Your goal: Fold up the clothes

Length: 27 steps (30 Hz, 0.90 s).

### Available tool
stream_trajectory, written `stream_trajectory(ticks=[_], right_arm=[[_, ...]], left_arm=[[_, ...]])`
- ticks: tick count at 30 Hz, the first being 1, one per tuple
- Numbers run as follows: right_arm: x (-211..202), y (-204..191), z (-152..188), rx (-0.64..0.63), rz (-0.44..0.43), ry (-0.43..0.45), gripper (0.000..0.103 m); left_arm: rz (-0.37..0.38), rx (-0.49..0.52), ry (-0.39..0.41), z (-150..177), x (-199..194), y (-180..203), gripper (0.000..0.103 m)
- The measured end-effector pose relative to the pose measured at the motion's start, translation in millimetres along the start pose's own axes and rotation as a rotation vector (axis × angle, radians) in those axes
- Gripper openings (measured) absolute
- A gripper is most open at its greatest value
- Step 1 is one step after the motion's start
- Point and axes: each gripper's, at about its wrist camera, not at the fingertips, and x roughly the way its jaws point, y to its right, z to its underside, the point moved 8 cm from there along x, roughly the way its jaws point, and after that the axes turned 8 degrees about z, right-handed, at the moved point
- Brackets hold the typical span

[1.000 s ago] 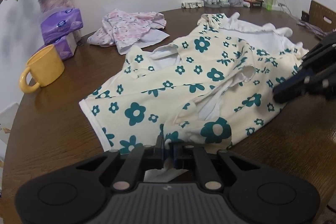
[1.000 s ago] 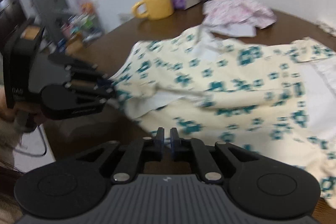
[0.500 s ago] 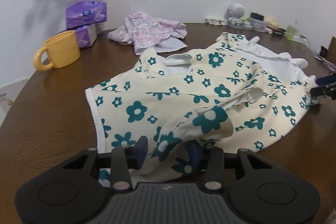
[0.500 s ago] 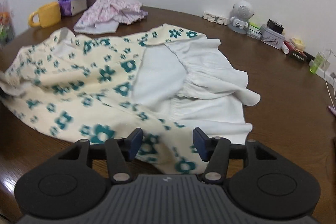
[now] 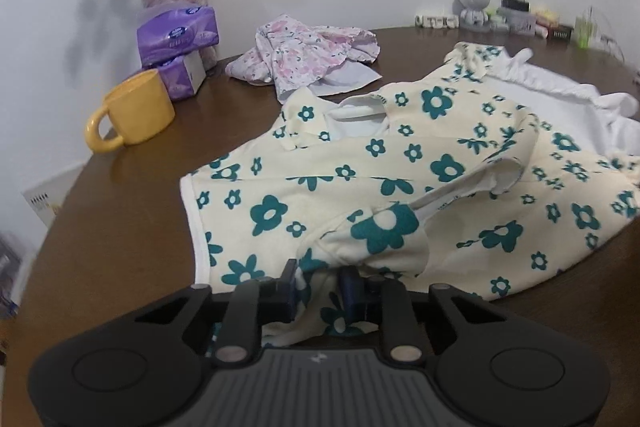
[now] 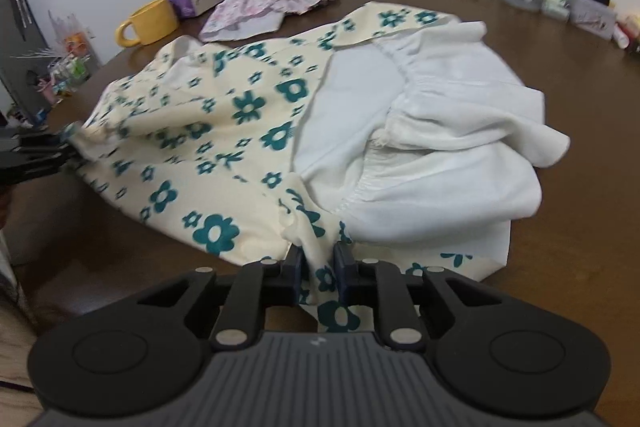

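Soft even light, fisheye-warped, slightly blurred edges

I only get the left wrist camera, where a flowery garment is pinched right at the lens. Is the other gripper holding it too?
Observer: Yes. The right gripper has a bunched edge of the floral garment between its fingers, close to the near edge of the table.
Visitor: Can you see my gripper from over there?
Observer: Yes. The left gripper shows at the far left of the right wrist view, pinching the garment's opposite end.
Visitor: And the white bit I can glimpse?
Observer: It is a white ruffled layer with gathered seams, lying in loose folds over the garment's right half.
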Motion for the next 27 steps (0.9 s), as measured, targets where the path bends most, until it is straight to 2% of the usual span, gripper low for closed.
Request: stream_trajectory(ticks=[5,11,14,17,19,20,21,22,25,26,27], right_arm=[[-8.6,-32.9,15.2,0.007,-0.008,-0.017,0.013],[-16.5,-50.9,25.8,0.083,0.051,0.005,0.013],[-19.3,-52.4,28.6,0.120,0.084,0.019,0.013],[-19.4,-51.4,24.6,0.145,0.099,0.035,0.017],[-22.5,-50.3,17.7,0.178,0.095,0.060,0.019],[-26.1,-50.3,13.7,0.190,0.088,0.082,0.027],[-31.4,-49.6,9.6,0.197,0.086,0.111,0.042],[-36.9,-48.7,5.6,0.203,0.087,0.141,0.050],[-47.9,-44.6,-1.7,0.215,0.098,0.202,0.066],[-50.9,-42.8,-3.6,0.221,0.100,0.218,0.077],[-52.4,-41.1,-4.9,0.227,0.101,0.231,0.082]], left_arm=[[-0.002,0.030,0.008,-4.9,7.3,-16.2,0.019],[0.048,0.049,0.047,0.1,4.7,-25.6,0.019],[0.076,0.018,0.064,2.8,2.2,-29.9,0.019],[0.096,-0.057,0.094,2.4,-5.0,-33.2,0.027],[0.125,-0.111,0.135,0.9,-15.4,-32.7,0.052],[0.141,-0.136,0.165,0.2,-22.3,-32.6,0.059],[0.149,-0.159,0.192,0.0,-28.8,-32.8,0.073],[0.151,-0.179,0.215,0.1,-34.4,-32.7,0.083],[0.158,-0.241,0.265,2.1,-47.9,-31.4,0.092],[0.165,-0.263,0.269,3.5,-50.2,-30.0,0.092],[0.172,-0.286,0.266,5.0,-51.0,-28.6,0.094]])
